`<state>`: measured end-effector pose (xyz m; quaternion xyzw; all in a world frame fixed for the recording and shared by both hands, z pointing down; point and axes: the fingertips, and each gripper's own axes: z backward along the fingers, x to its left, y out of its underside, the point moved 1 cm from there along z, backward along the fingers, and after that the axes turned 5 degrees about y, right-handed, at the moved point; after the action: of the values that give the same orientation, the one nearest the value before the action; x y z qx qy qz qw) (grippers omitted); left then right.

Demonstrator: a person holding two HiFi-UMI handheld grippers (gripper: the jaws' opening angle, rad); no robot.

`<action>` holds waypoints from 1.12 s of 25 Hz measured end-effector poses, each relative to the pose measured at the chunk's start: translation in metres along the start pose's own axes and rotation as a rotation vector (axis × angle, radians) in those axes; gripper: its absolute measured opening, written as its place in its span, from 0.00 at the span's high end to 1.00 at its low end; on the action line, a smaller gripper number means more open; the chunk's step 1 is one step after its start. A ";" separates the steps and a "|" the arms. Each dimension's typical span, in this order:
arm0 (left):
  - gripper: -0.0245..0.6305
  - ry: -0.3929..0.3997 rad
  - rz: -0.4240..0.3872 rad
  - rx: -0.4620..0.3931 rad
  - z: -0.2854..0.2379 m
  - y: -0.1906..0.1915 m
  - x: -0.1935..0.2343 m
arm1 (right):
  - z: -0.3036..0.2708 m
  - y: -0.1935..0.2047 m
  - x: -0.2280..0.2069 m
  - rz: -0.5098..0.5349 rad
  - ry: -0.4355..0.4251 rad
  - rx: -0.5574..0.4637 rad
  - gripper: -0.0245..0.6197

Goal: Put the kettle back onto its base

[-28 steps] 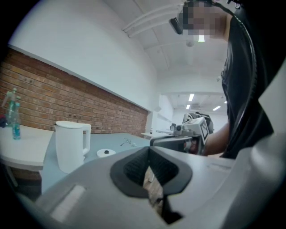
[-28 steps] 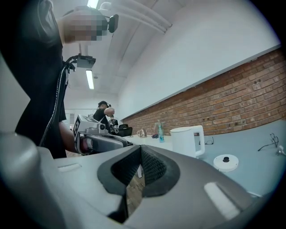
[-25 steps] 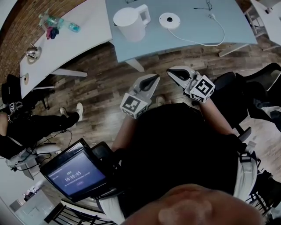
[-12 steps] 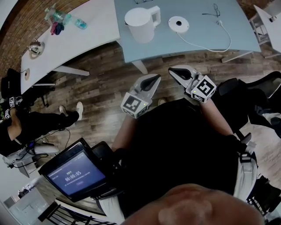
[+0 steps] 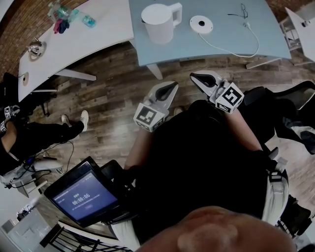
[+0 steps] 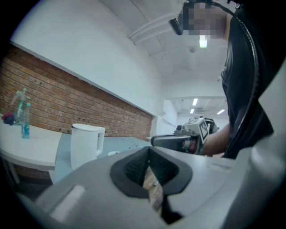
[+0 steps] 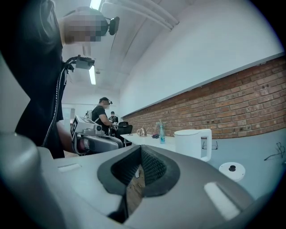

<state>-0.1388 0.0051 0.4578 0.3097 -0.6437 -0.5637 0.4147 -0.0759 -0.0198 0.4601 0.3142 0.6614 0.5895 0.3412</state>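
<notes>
A white kettle (image 5: 158, 22) stands on the pale blue table (image 5: 266, 39), left of its round white base (image 5: 201, 23); the two are apart. Over the wooden floor, short of the table's front edge, I hold both grippers close to the body. Left gripper (image 5: 172, 87) and right gripper (image 5: 194, 77) are shut and empty. In the left gripper view the kettle (image 6: 86, 145) stands ahead to the left, beyond my shut left gripper (image 6: 149, 154). From the right gripper view the kettle (image 7: 192, 143) and base (image 7: 231, 171) lie ahead to the right of my right gripper (image 7: 140, 154).
A white cord (image 5: 231, 47) runs from the base across the table, and glasses (image 5: 244, 9) lie at the back. A white table (image 5: 98, 34) to the left carries bottles (image 5: 69, 15). A seated person's legs (image 5: 44, 135), a tablet screen (image 5: 81, 197) and a dark chair (image 5: 295, 98) flank me.
The table with kettle and base has slid slightly right in the head view. Both grippers stay shut and have barely shifted.
</notes>
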 end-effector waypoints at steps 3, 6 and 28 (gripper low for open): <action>0.96 0.000 0.004 -0.002 0.000 -0.001 -0.002 | 0.004 -0.001 -0.001 -0.006 0.011 -0.002 0.95; 0.96 -0.001 0.007 0.012 -0.001 0.003 -0.002 | 0.005 0.000 -0.001 -0.016 0.018 -0.006 0.95; 0.96 -0.037 -0.002 0.008 -0.055 -0.010 0.070 | -0.047 -0.003 -0.085 -0.015 -0.019 -0.004 0.95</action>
<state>-0.1236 -0.0831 0.4618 0.3014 -0.6531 -0.5672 0.4010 -0.0666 -0.1162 0.4674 0.3139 0.6595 0.5850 0.3524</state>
